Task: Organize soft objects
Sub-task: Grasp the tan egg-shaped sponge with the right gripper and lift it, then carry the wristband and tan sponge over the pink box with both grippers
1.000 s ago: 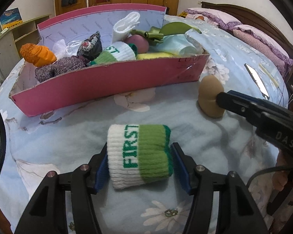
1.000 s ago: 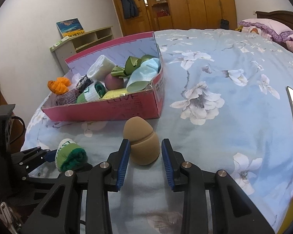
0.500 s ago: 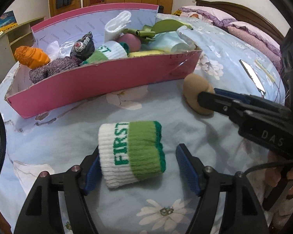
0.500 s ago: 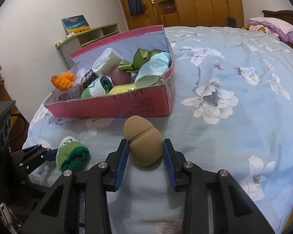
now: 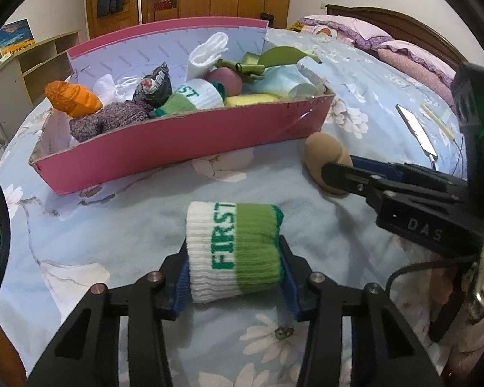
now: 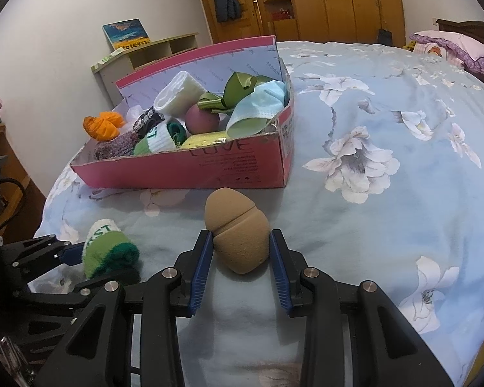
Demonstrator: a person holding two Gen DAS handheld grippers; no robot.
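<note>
A rolled white-and-green sock (image 5: 232, 225) marked "FIRST" lies on the flowered bedspread. My left gripper (image 5: 235, 267) has it between its jaws, which are closing, and both blue pads press its ends. In the right wrist view the same sock (image 6: 106, 248) and the left gripper (image 6: 71, 251) show at lower left. A tan egg-shaped sponge (image 6: 235, 222) sits just in front of the pink box (image 6: 209, 167). My right gripper (image 6: 240, 242) is shut on the sponge, a pad touching each side. The left wrist view shows the sponge (image 5: 322, 151) at the right gripper's fingertips (image 5: 338, 167).
The pink box (image 5: 177, 148) holds several soft things: an orange knit (image 5: 71, 100), a second "FIRST" sock (image 5: 193, 96), a face mask (image 6: 261, 106), green ribbon. A phone (image 5: 416, 132) lies on the bed to the right. Pillows (image 5: 403, 51) and a low shelf (image 6: 145, 54) stand beyond.
The left jaws spread wide around the sock, then came in until both pads press it. The right gripper stays around the sponge with hardly any shift.
</note>
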